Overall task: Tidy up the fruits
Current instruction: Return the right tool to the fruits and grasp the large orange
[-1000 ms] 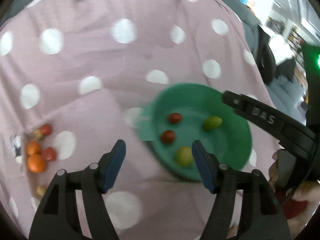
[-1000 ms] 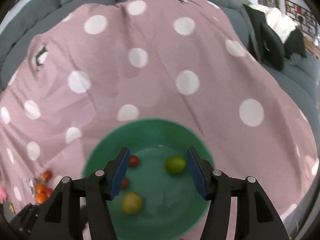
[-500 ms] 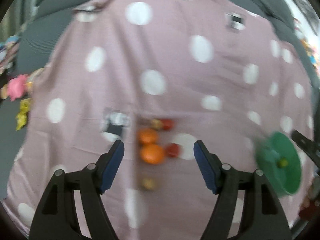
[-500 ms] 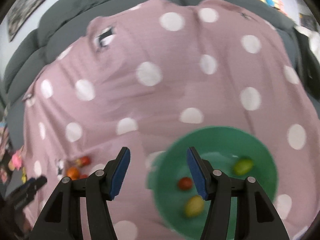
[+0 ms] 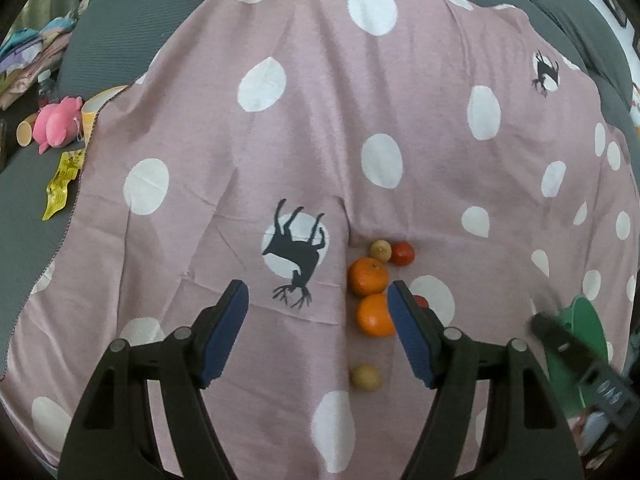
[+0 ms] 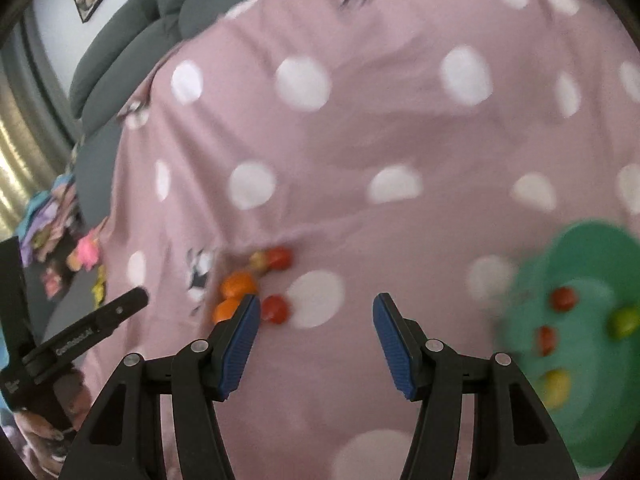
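Loose fruits lie in a cluster on the pink polka-dot cloth [image 5: 320,140]: two oranges [image 5: 368,277] [image 5: 374,315], a red fruit [image 5: 402,254], a small yellowish fruit [image 5: 380,250], another yellowish one [image 5: 365,377] nearer, and a red one [image 5: 421,301] half hidden behind my left finger. My left gripper [image 5: 318,332] is open and empty, just left of the cluster. The green bowl [image 6: 592,264] sits at the right and holds two red fruits [image 6: 563,299], a green one [image 6: 623,322] and a yellow one [image 6: 555,388]. My right gripper [image 6: 316,344] is open and empty above the cloth between cluster [image 6: 276,308] and bowl.
The cloth covers a grey sofa [image 5: 132,28]. A pink plush toy [image 5: 56,122], cups and a yellow wrapper [image 5: 60,184] lie off the cloth's left edge. The bowl's rim [image 5: 588,332] shows at the right of the left wrist view, behind the other gripper.
Both grippers have swung left, away from the green bowl toward the loose fruit cluster. The left gripper has come closer to the oranges. Both stay open and empty.
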